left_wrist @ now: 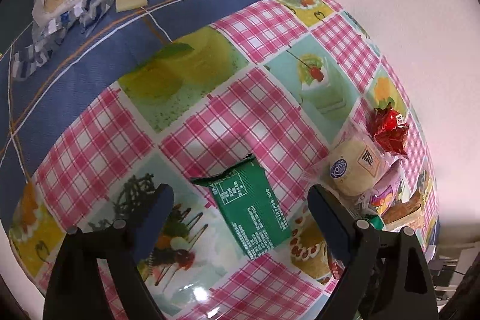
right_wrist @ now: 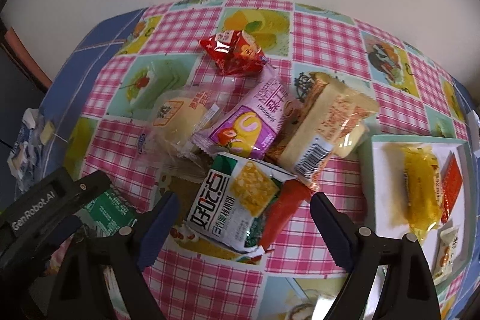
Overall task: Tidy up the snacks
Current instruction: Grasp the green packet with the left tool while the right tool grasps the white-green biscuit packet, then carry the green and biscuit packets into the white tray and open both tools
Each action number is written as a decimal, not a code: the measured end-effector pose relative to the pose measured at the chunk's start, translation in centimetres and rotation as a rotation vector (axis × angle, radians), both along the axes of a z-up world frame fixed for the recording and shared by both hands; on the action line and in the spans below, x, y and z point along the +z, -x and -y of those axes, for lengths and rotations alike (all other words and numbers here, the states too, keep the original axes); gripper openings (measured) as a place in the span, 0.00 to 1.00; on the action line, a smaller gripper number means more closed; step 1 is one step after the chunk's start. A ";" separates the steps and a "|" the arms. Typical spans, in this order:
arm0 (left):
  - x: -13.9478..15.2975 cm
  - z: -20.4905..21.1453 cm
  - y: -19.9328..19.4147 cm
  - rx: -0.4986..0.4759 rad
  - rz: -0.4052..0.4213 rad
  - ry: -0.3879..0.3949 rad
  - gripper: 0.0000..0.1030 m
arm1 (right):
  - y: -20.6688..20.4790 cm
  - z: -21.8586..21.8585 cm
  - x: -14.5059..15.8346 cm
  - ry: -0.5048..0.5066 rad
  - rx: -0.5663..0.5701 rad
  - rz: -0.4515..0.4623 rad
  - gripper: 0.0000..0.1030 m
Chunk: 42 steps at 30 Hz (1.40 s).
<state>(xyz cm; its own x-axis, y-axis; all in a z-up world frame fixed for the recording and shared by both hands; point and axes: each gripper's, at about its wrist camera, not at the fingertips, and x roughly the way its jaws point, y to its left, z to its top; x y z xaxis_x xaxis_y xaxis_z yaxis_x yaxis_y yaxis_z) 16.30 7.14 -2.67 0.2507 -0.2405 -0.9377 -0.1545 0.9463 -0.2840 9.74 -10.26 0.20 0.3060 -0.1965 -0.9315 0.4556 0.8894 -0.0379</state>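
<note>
The left gripper [left_wrist: 241, 209] stands with jaws apart, straddling a green snack packet [left_wrist: 250, 209] lying flat on the checked tablecloth [left_wrist: 228, 116]. The right gripper [right_wrist: 244, 215] is likewise spread over a white-and-green cracker packet [right_wrist: 237, 200] at the near edge of the snack pile. Centre each packet between the pads before closing. Beyond lie a purple roll-cake packet [right_wrist: 252, 122] and a red pouch [right_wrist: 235, 53]; the white tray [right_wrist: 381, 185] sits to the right.

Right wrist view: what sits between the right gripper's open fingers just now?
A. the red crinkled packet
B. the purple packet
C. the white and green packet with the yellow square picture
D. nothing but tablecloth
C: the white and green packet lies between the right gripper fingers, which stand apart from it.
</note>
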 end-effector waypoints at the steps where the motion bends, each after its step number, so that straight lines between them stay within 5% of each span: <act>1: -0.1 0.1 0.0 -0.002 -0.002 0.000 0.89 | -0.2 -0.1 -0.3 0.003 0.002 -0.006 0.88; 8: -1.1 0.9 -0.3 -0.022 -0.027 -0.015 0.88 | -0.8 -0.6 -1.7 0.032 0.013 -0.044 0.88; 13: -1.7 1.3 -0.5 -0.034 -0.041 -0.061 0.76 | -0.7 -0.5 -2.0 0.033 0.010 -0.053 0.80; 18: -1.7 1.4 -0.7 -0.042 -0.032 -0.077 0.59 | -0.5 -0.5 -1.4 0.010 0.031 -0.029 0.59; 26: -1.6 2.1 -0.4 -0.060 -0.028 -0.073 0.42 | 0.2 -0.3 -1.0 -0.010 0.025 -0.013 0.55; 42: 2.2 4.5 1.7 -0.117 0.043 -0.053 0.40 | 3.4 1.6 1.6 -0.061 -0.036 0.067 0.54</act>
<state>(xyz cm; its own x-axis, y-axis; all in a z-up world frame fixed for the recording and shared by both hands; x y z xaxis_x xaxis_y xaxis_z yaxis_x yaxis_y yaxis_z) 14.59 2.68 -0.48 0.2642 -0.2206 -0.9389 -0.0314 0.9710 -0.2369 6.33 -11.90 1.82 0.3615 -0.1518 -0.9199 0.4874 0.8719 0.0477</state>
